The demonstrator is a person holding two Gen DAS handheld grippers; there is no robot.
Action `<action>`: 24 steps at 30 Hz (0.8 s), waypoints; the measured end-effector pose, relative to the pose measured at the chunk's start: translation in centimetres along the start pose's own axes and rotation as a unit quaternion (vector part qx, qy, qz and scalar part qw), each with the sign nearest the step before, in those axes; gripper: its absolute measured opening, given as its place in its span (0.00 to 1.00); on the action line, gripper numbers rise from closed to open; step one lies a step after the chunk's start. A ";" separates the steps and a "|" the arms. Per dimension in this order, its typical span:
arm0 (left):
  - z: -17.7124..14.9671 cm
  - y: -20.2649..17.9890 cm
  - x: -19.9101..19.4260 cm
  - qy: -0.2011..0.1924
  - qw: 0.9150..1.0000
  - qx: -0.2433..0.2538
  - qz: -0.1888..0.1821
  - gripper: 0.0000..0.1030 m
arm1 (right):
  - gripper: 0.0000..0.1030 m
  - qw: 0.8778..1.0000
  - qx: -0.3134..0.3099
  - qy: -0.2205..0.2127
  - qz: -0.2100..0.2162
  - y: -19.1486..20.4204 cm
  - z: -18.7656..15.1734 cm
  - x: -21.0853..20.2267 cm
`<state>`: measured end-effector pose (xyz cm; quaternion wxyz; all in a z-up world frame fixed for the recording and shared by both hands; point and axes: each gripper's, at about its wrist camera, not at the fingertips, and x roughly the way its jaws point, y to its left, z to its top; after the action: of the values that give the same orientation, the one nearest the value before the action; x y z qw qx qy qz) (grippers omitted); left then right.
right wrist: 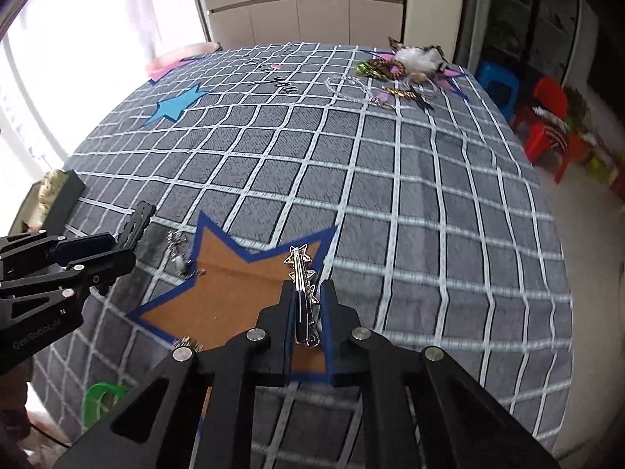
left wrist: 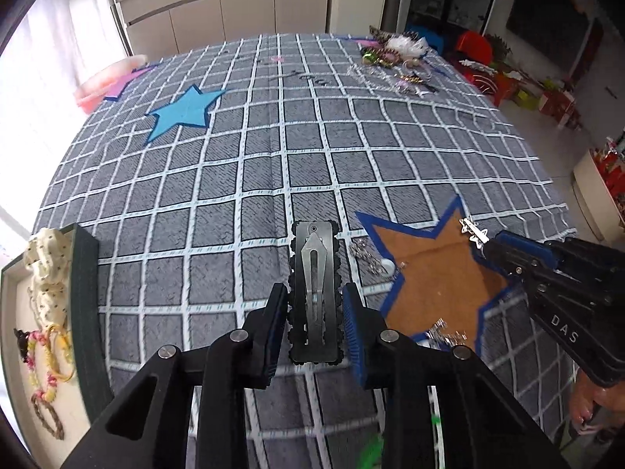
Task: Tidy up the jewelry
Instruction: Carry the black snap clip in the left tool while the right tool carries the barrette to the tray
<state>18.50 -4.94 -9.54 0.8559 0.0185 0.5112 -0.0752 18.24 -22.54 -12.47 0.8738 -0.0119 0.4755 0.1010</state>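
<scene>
My left gripper (left wrist: pixel 315 299) is shut on a black snap hair clip (left wrist: pixel 315 285) with a metal back, held above the checked blanket. It also shows in the right wrist view (right wrist: pixel 136 222), sticking out of the left gripper (right wrist: pixel 117 246). My right gripper (right wrist: pixel 308 297) is shut on a silver hair clip with small stars (right wrist: pixel 300 273), above the orange star patch (right wrist: pixel 234 293). In the left wrist view the right gripper (left wrist: pixel 488 242) holds that star clip (left wrist: pixel 473 230) at the patch's right point. A green-rimmed jewelry tray (left wrist: pixel 84 273) lies at the left.
Small silver pieces (left wrist: pixel 369 258) lie by the orange star patch (left wrist: pixel 429 281), more at its near edge (left wrist: pixel 445 332). A pile of jewelry and hair ties (left wrist: pixel 394 58) lies at the blanket's far right. The tray holds a cream scrunchie (left wrist: pixel 47 262) and braided bracelets (left wrist: pixel 47 371). Red stools (right wrist: pixel 547 125) stand beside the bed.
</scene>
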 end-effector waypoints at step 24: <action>-8.2 5.0 -10.3 -0.066 0.998 -0.013 -0.011 0.36 | 0.13 0.997 0.057 -0.020 0.056 4.8 -4.5 -7.3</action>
<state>7.31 1.97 -4.65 0.8869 -0.0033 0.4551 -0.0788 9.74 -19.52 -8.53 0.8756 0.0662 0.4625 0.1228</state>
